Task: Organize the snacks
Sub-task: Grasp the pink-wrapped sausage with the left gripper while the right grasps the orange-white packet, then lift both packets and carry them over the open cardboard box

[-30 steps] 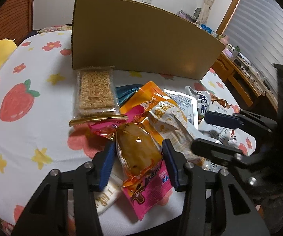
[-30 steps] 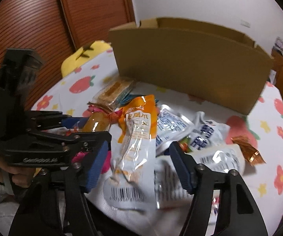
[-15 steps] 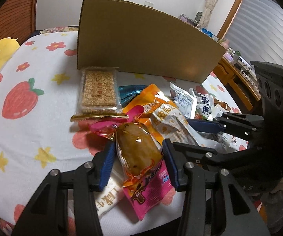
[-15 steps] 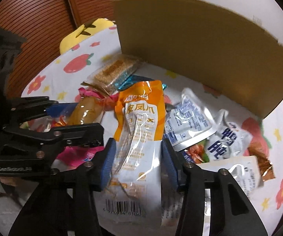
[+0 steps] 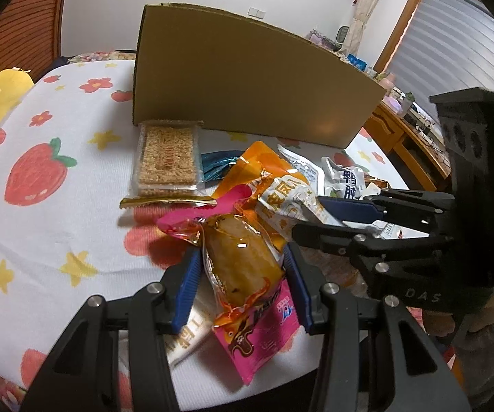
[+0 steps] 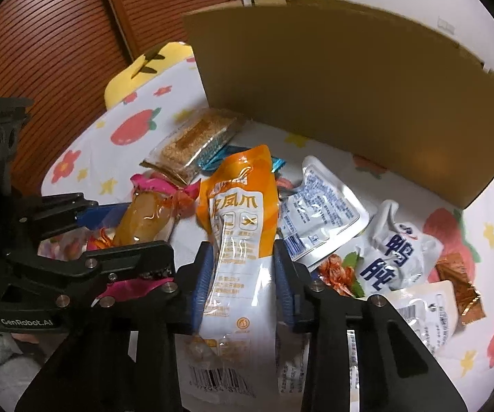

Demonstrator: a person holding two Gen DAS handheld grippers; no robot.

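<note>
Snacks lie heaped on a counter [image 5: 51, 240] covered in a white cloth printed with strawberries, flowers and stars. The left claw [image 5: 242, 285] is closed on a pink-and-gold pouch [image 5: 243, 274] holding a brown, glossy piece of food; its blue pads press the pouch from both sides, and the pouch's pink lower end hangs past the fingers toward the camera. The right claw [image 6: 243, 283] is closed on an orange-and-white pouch [image 6: 243, 240] with a clear window and a barcode at its near end, its blue pads [image 6: 200, 281] touching both long edges. In the left wrist view the right claw reaches in from the right, its fingers crossing just beside the left claw's pouch.

Behind the pile stands a brown cardboard box [image 5: 247, 86], its long wall facing the cameras. A clear-wrapped sesame bar [image 5: 168, 161] lies just in front of the box's left corner, with a teal wrapper [image 5: 217, 164] beside it, partly under the orange pouch. To the right sit a silver pouch with blue print [image 6: 319, 213], a white pouch with large blue characters [image 6: 391, 250] and a copper foil wrapper [image 6: 460, 288] near the counter's right edge. A yellow cushion [image 6: 144, 68] rests at the far left.
</note>
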